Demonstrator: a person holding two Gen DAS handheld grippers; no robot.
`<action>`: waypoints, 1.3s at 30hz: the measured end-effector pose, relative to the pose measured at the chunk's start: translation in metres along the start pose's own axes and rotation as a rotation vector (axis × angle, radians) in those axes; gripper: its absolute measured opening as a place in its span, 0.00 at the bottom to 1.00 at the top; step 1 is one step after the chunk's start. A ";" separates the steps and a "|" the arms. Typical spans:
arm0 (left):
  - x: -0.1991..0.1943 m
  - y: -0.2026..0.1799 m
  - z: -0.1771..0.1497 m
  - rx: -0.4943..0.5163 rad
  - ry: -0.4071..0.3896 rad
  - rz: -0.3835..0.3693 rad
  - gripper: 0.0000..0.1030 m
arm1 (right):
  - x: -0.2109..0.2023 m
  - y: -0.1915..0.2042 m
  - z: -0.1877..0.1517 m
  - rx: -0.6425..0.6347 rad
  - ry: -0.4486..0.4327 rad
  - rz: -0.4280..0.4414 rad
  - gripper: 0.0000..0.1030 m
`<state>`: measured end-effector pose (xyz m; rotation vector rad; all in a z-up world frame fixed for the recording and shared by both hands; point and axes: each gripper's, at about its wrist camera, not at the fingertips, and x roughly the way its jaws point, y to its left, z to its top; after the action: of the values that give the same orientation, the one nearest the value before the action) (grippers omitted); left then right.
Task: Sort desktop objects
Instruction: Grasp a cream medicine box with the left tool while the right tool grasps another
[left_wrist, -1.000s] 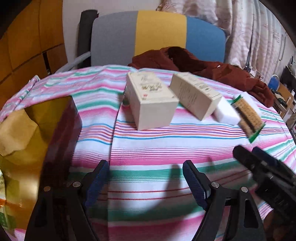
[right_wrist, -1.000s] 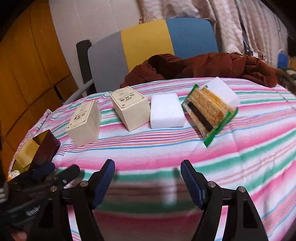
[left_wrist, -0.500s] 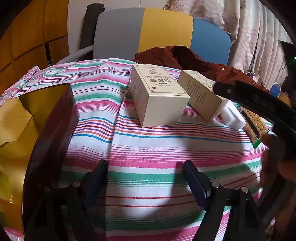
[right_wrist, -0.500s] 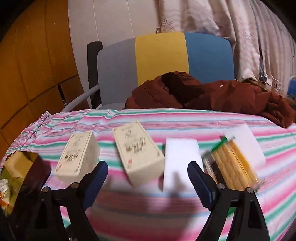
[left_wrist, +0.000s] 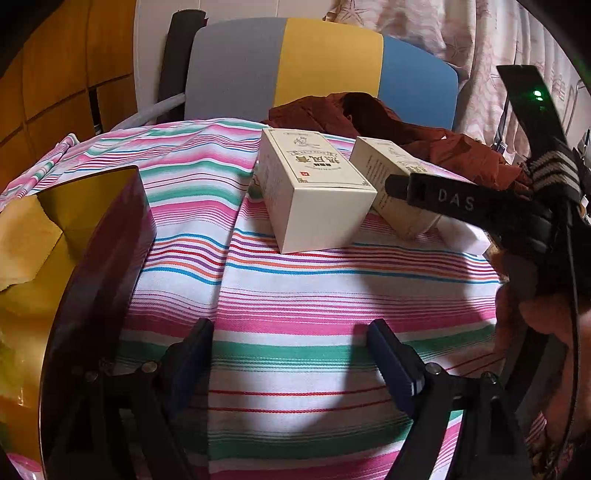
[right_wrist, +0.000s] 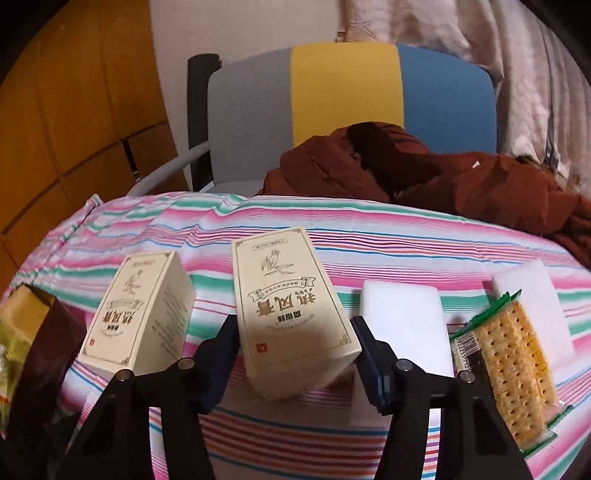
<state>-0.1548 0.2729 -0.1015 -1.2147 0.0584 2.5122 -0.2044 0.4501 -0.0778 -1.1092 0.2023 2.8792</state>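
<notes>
Here the striped tablecloth (right_wrist: 424, 236) carries the objects to be sorted, and ahead of the right gripper (right_wrist: 293, 356) lies a row of them: a dark gold-lined box (right_wrist: 40, 332) far to its left, a first cream carton (right_wrist: 140, 314) just left of it, a second cream carton (right_wrist: 291, 317) between its fingers, then a white foam block (right_wrist: 402, 317) and a cracker packet (right_wrist: 517, 373) to its right. The right gripper stands spread, its blue pads (right_wrist: 369, 358) flanking the near end of the second cream carton, seemingly not yet pressing on it. The left gripper (left_wrist: 291, 354) is likewise spread over bare cloth, holding nothing, with the dark box just to its left.

The step in hand appears to be grasping the second carton. To do it well, the pads should seat squarely on the carton's two long side faces, far enough forward to avoid tipping, and close gently, since thin card likely crushes.

Compared with the view half a second earlier, the right gripper has advanced so that the carton, then ahead of the fingers, now sits between them; the left gripper has barely shifted.
</notes>
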 end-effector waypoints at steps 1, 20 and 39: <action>0.000 0.000 0.000 0.000 0.000 0.000 0.84 | 0.000 0.002 -0.001 -0.010 0.002 0.000 0.56; -0.012 -0.013 0.040 -0.029 -0.092 0.143 0.83 | -0.073 -0.019 -0.070 0.115 -0.010 0.001 0.56; 0.009 -0.037 0.062 0.017 -0.093 0.178 0.84 | -0.058 -0.037 -0.077 0.226 0.037 0.062 0.58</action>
<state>-0.1942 0.3219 -0.0652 -1.1302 0.1711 2.7119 -0.1067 0.4763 -0.0998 -1.1324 0.5570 2.8003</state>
